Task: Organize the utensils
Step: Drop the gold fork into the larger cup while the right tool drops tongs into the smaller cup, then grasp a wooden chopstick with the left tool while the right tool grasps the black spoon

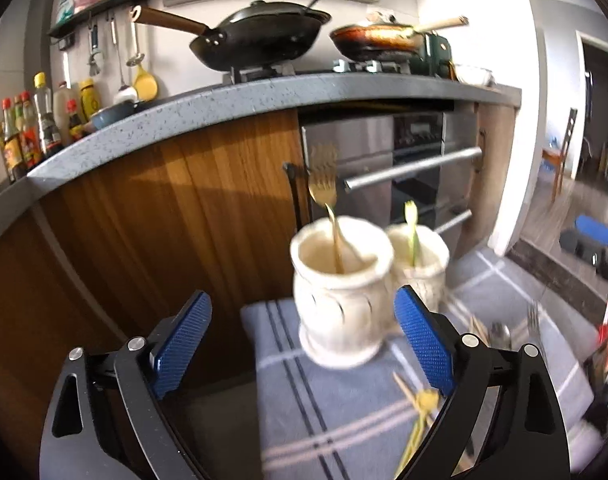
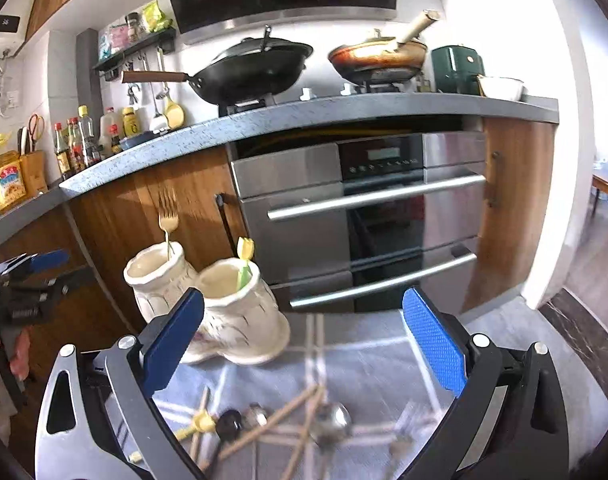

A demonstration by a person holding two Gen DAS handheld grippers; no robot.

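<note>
Two cream ceramic holders stand side by side on a blue-grey striped cloth (image 1: 304, 400). The left holder (image 1: 340, 296) has a gold fork (image 1: 324, 196) in it; the right holder (image 1: 420, 260) has a yellow-green tulip-topped utensil (image 1: 411, 216). In the right wrist view they are the left holder (image 2: 155, 280), the right holder (image 2: 239, 312), the fork (image 2: 167, 220) and the tulip utensil (image 2: 245, 256). Loose chopsticks (image 2: 271, 424), spoons (image 2: 330, 420) and a fork lie on the cloth (image 2: 364, 360). My left gripper (image 1: 304, 344) is open and empty, short of the left holder. My right gripper (image 2: 304, 344) is open and empty above the loose utensils.
A wooden cabinet (image 1: 163, 220) and a steel oven with bar handles (image 2: 376, 196) stand behind the cloth. The grey counter (image 1: 263, 96) above carries a black wok (image 1: 259, 36), a frying pan (image 2: 378, 60) and sauce bottles (image 1: 31, 132). The left gripper and hand show at the left edge of the right wrist view (image 2: 27, 284).
</note>
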